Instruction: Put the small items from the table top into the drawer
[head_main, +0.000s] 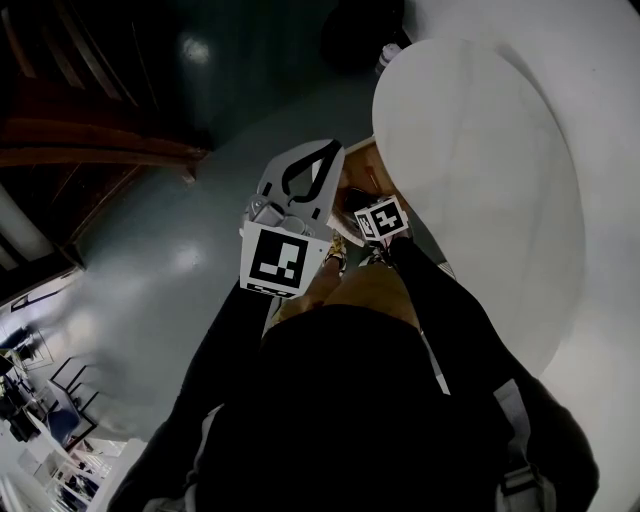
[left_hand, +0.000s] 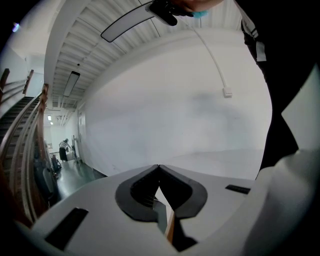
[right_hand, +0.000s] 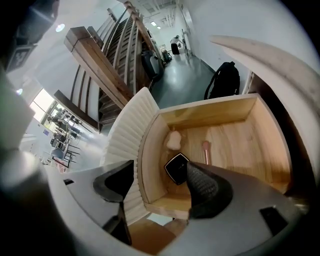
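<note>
An open wooden drawer (right_hand: 260, 145) fills the right gripper view. In it lie a black square compact (right_hand: 176, 168), a pink brush (right_hand: 205, 150) and a pale sponge (right_hand: 173, 140). My right gripper (right_hand: 160, 184) hangs open over the drawer's near edge with nothing between its fingers; one dark pad (right_hand: 202, 185) overlaps the compact's corner. In the head view only its marker cube (head_main: 383, 218) shows. My left gripper (head_main: 333, 150) is shut and empty, held up beside the white round table (head_main: 480, 180). In its own view the left gripper (left_hand: 159, 169) faces a bare white wall.
The drawer's ribbed white front (right_hand: 125, 132) curves to the left of the box. A black backpack (right_hand: 225, 80) stands on the floor behind it, and a wooden staircase (right_hand: 100, 65) rises beyond. The person's dark sleeves and trousers (head_main: 350, 400) fill the lower head view.
</note>
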